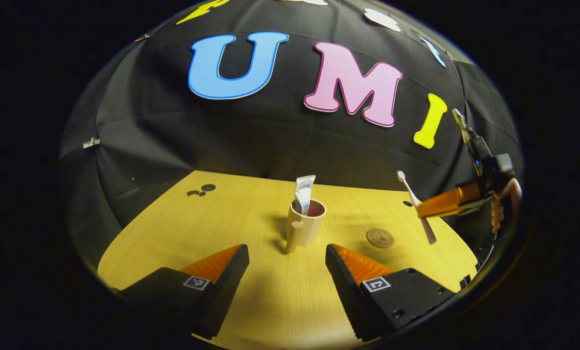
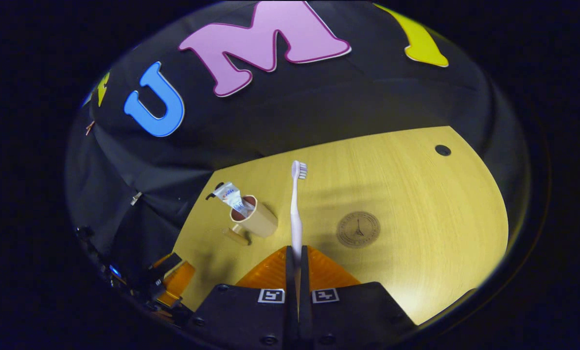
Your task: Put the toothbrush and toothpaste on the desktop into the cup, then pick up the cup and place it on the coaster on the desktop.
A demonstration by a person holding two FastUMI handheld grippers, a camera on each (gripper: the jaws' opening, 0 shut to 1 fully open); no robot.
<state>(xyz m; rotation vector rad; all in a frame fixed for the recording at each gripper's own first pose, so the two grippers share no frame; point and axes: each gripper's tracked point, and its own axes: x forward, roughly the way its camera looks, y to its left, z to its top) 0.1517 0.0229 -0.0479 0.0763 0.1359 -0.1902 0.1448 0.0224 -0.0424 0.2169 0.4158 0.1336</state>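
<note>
right gripper pinching slim toothbrush | left gripper spread | round cup holds toothpaste

Toothpaste stands in cup; coaster lies to its right.

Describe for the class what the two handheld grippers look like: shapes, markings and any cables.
Each gripper has two wedge-shaped fingers with ridged inner faces on blocky bodies with screw holes. The left gripper and the right gripper each carry a small square black-and-white marker per finger. In the left gripper view, a coiled cable hangs by the right gripper's body.
</note>
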